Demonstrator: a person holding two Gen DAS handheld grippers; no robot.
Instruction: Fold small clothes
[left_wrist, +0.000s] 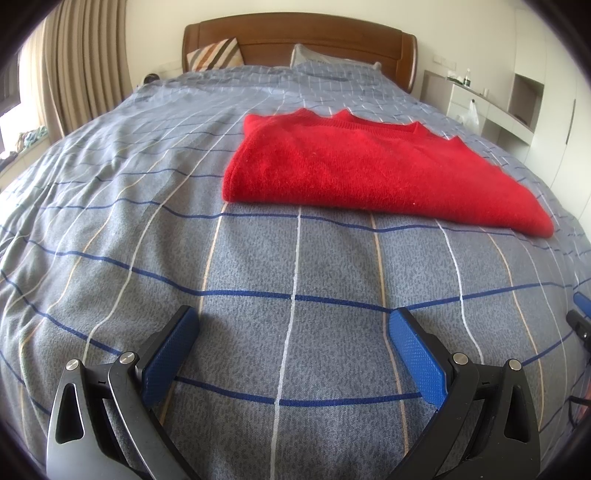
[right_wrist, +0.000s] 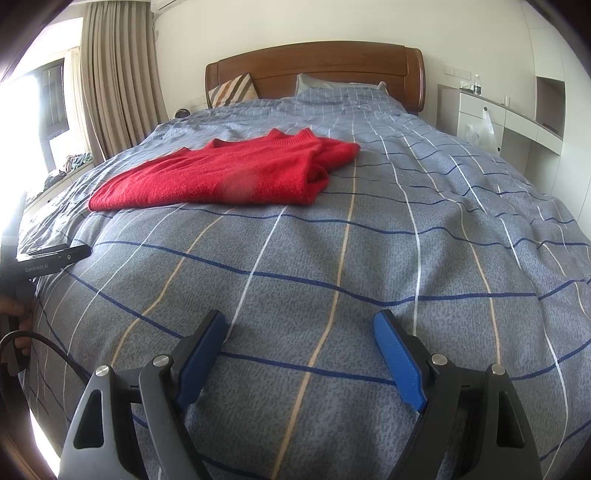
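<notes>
My left tongs (left_wrist: 291, 325) and right tongs (right_wrist: 299, 328) both gape wide, gripping nothing, held low over the checked bedcover (left_wrist: 147, 221). The red sweater (left_wrist: 362, 173) lies folded mid-bed, well ahead of me, probably set flat there so its edges are easy to reach. The left tool's side reads "GenRobot.AI" (right_wrist: 37, 268).

Red sweater (left_wrist: 362, 173), blue-grey checked bedspread (left_wrist: 184, 229)

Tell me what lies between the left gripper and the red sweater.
Only bare plaid bedspread lies between the left gripper and the red sweater, seen in the left wrist view.
</notes>
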